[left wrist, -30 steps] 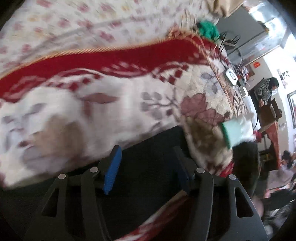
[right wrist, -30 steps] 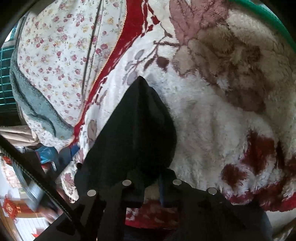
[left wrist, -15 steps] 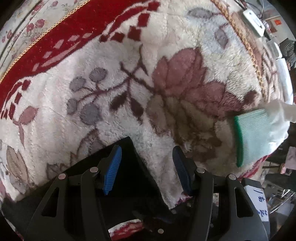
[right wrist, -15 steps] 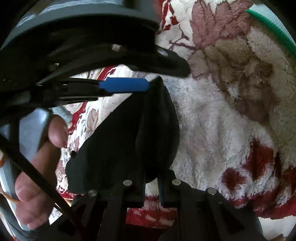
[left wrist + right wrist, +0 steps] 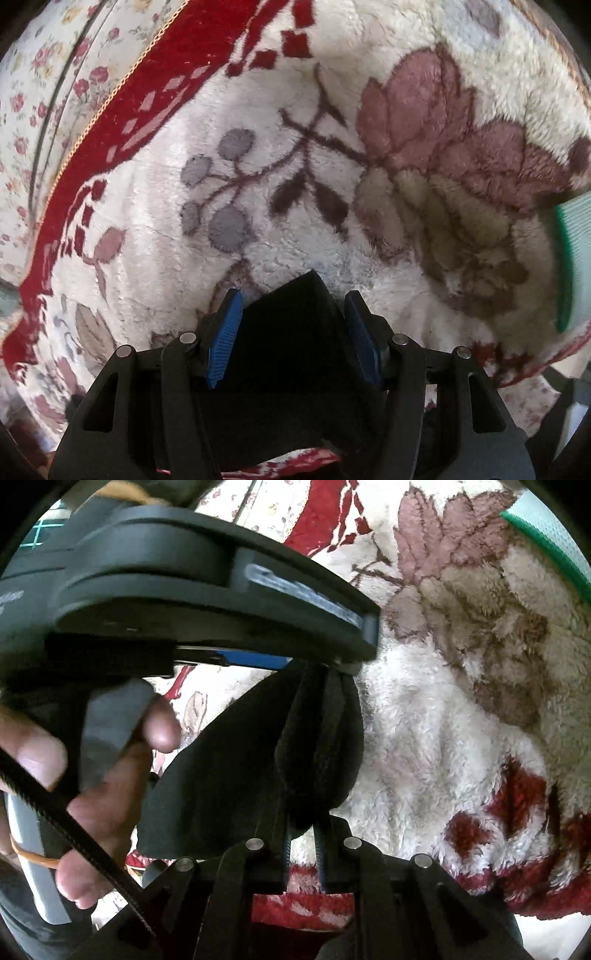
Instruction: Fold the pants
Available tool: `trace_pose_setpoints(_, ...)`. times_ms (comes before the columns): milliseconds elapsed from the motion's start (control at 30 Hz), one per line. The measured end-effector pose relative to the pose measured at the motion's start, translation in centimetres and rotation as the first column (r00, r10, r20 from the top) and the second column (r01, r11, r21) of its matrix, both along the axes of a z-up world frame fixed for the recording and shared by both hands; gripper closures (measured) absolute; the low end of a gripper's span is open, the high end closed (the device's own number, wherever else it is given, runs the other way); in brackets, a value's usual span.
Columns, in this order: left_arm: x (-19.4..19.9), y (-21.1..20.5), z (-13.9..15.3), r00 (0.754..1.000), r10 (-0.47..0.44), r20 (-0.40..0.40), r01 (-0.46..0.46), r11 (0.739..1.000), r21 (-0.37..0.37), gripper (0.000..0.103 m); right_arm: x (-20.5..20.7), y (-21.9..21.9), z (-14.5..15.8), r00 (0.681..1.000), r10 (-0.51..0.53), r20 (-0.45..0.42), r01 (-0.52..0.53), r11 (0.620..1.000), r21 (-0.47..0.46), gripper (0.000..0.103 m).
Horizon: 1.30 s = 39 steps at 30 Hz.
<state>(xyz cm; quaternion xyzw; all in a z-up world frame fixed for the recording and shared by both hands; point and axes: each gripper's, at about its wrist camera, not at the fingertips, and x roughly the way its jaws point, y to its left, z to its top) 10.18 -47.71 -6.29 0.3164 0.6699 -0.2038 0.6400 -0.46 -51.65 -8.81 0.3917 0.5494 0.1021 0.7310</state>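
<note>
The black pants [image 5: 258, 760] hang in a bunch above a fluffy white blanket with red and pink flowers [image 5: 443, 716]. My right gripper [image 5: 304, 834] is shut on their lower folds. My left gripper [image 5: 291, 332] is open, and a corner of the black pants [image 5: 295, 325] sits between its blue pads [image 5: 225, 332]. In the right wrist view the left gripper [image 5: 266, 661] comes in from the upper left, held by a bare hand, with its tip at the top of the bunched pants.
The blanket [image 5: 295, 147] has a red border [image 5: 122, 122] and lies over a small-flowered sheet [image 5: 37, 92]. A green and white cloth [image 5: 572, 258] lies at the blanket's right edge, also seen in the right wrist view [image 5: 546, 531].
My left gripper has swung over to the raised pants and now has their top corner between its open pads. My right gripper has kept its hold on the pants.
</note>
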Motion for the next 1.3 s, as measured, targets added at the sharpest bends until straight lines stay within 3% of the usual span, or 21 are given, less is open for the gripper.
trace_pose_setpoints(100,-1.3,-2.1,-0.4,1.0,-0.023,0.009,0.023,1.0,0.0,0.046,-0.1,0.2,0.0,1.0,0.001,0.004,-0.001,1.0,0.001,0.093)
trace_pose_setpoints(233,-2.4,-3.5,-1.0,0.991,-0.082,0.101,0.073,0.993,0.096,0.044,-0.2,0.2,0.1,1.0,-0.001,0.007,0.001,1.0,0.007,0.093)
trace_pose_setpoints(300,-3.2,-3.7,-0.9,0.984,-0.136,0.118,0.124,0.986,0.107,0.057,-0.2,0.0,0.1,1.0,-0.004,0.005,0.003,1.0,0.012,0.093)
trace_pose_setpoints(333,-3.6,-3.8,-0.9,0.982,-0.148,0.117,0.135,0.985,0.111,0.071,-0.2,0.0,0.1,1.0,-0.006,0.005,0.006,1.0,0.014,0.093)
trace_pose_setpoints(367,-3.9,-3.7,-0.6,0.982,-0.151,0.114,0.14,0.985,0.097,0.082,-0.1,-0.1,0.1,1.0,-0.006,0.006,0.006,1.0,0.014,0.093)
trace_pose_setpoints(433,-4.3,-3.5,0.2,0.982,-0.151,0.114,0.145,0.988,0.057,0.086,-0.2,-0.1,0.2,1.0,-0.005,0.01,0.005,1.0,0.011,0.093)
trace_pose_setpoints(567,-2.5,-1.0,2.9,0.995,-0.081,0.059,0.085,0.994,-0.072,0.089,-0.4,0.2,0.8,0.999,0.005,0.035,-0.004,1.0,-0.015,0.093)
trace_pose_setpoints(667,-1.3,1.0,4.5,1.0,-0.026,0.012,0.028,0.983,-0.181,0.089,-0.6,0.9,1.8,0.995,0.026,0.091,-0.022,0.999,-0.044,0.093)
trace_pose_setpoints(833,-0.2,4.8,7.1,0.999,0.034,-0.04,-0.046,0.944,-0.327,0.09,-1.7,2.8,4.8,0.965,0.092,0.247,-0.061,0.989,-0.132,0.095)
trace_pose_setpoints(967,0.5,8.8,9.2,0.994,0.077,-0.082,-0.104,0.902,-0.419,0.09,-2.5,5.2,6.6,0.94,0.139,0.312,-0.078,0.977,-0.2,0.095)
trace_pose_setpoints(1167,1.5,18.7,11.9,0.978,0.17,-0.119,-0.208,0.824,-0.527,0.09,-3.8,11.6,9.7,0.875,0.265,0.405,-0.11,0.924,-0.367,0.095)
trace_pose_setpoints(1300,1.6,26.7,12.5,0.957,0.25,-0.149,-0.289,0.758,-0.585,0.09,-4.0,16.4,10.5,0.826,0.317,0.466,-0.142,0.917,-0.373,0.095)
